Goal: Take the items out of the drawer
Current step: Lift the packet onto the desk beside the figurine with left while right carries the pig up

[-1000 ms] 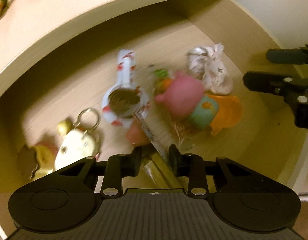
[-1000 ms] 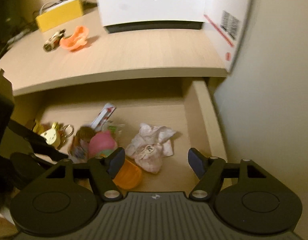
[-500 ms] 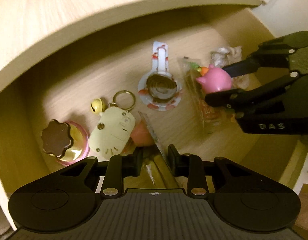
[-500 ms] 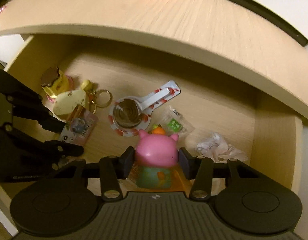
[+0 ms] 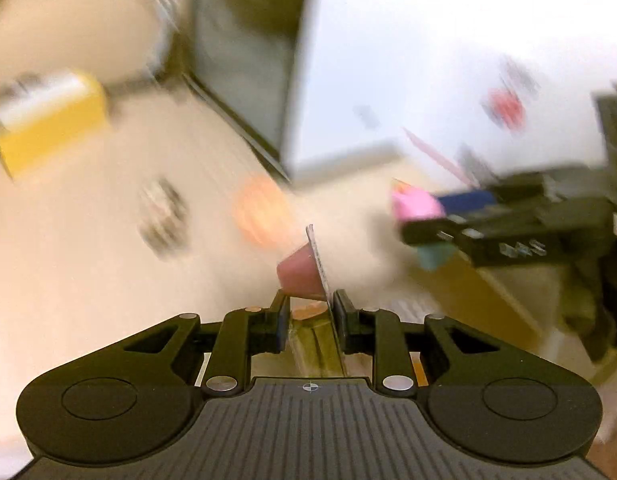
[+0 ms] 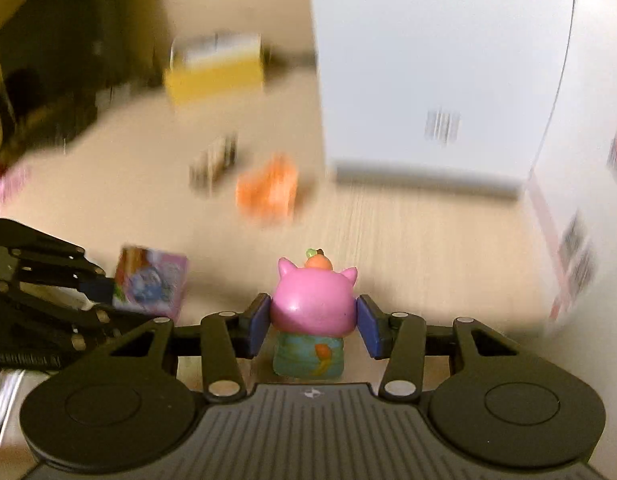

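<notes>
While both feeds smear with motion blur, I read the scene like this:

Right gripper (image 6: 312,326): pinching the pink pig toy (image 6: 313,304), blue pads pressed against either side of its head; the teal body hangs below the pads, ears and an orange knob on top point toward twelve o'clock.

Left gripper (image 5: 310,314): its jaws are closing on a small packet (image 5: 304,276), which sits between the fingers; I see a pink bulge and a thin printed edge sticking up toward twelve o'clock. In my right feed the same packet (image 6: 152,282) shows its printed purple face at nine o'clock, at the tip of that gripper.

Pig from the left feed: the pig (image 5: 414,204) sits at about two o'clock, clamped in the other gripper coming in from the right edge.

Desk top (image 6: 408,240): light wood, filling the middle of both views beyond the held items.

White box (image 6: 428,60): at one o'clock on the desk, with a barcode on its side.

Yellow box (image 6: 216,74): at eleven o'clock, far side of the desk.

Orange item (image 6: 268,192): just beyond the pig at twelve o'clock, lying on the desk, too blurred to name.

Striped small object (image 6: 214,160): just beside the orange item, toward eleven; I cannot tell what it is.
</notes>
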`<state>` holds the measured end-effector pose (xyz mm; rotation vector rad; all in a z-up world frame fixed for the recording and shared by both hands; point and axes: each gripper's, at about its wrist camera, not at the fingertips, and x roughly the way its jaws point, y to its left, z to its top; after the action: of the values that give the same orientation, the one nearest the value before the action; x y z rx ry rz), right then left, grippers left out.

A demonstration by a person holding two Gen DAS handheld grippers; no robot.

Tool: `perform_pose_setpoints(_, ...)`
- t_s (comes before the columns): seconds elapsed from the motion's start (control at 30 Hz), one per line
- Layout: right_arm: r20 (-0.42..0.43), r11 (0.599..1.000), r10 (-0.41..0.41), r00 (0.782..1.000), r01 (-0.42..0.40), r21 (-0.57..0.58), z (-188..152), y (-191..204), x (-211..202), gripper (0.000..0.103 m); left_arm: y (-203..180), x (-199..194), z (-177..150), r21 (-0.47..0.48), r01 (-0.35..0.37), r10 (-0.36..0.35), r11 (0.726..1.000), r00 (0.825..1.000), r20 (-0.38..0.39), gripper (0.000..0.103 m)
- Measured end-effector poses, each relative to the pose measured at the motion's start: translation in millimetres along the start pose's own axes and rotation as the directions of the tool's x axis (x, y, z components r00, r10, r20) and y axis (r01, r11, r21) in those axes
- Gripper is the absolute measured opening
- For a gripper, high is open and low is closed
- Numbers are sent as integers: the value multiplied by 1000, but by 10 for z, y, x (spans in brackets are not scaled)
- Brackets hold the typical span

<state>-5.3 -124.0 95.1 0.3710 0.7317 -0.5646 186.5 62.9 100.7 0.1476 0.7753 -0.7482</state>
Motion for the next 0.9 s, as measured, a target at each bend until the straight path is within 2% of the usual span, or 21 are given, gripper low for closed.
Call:
perform_pose_setpoints(0.07, 81, 1000, -21, 997, 22, -3, 226, 17, -28, 47, 228, 12, 185, -31, -71, 73, 997, 996, 53, 26)
perform_pose_setpoints(0.13, 139, 996, -75, 987, 80, -30, 419, 48, 42, 47, 471, 62, 295, -88, -109, 116, 990, 991, 70, 26)
perform_pose_setpoints(0.27, 149, 989, -135, 979, 144, -45, 596, 91, 350, 47, 837, 157, 321, -141, -151, 160, 978, 986, 53, 26)
perform_pose_setpoints(0.4, 128, 983, -173, 977, 179, -39, 638, 143, 667, 47, 1088, 327, 247, -168, -154, 156, 974, 988, 0, 27)
perform_pose_setpoints(0.5, 108, 981, -185, 977, 190, -32, 607, 185, 863, 47, 1224, 401, 238, -209, -117, 119, 971, 993, -4, 28)
perform_pose_setpoints(0.7, 82, 979, -194, 978, 199, -49, 578, 344, 1171, 47, 1355, 577, 247, -212, -86, 86, 973, 996, -9, 29)
perform_pose_setpoints(0.83, 92, 969, -232, 968, 238, -61, 579, 391, 1273, 47, 1460, 729, 223, -229, -71, 69, 971, 997, -18, 30)
perform_pose_setpoints(0.9, 91, 966, -243, 966, 250, -69, 579, 403, 1314, 47, 1510, 776, 214, -231, -61, 65, 971, 998, 7, 32)
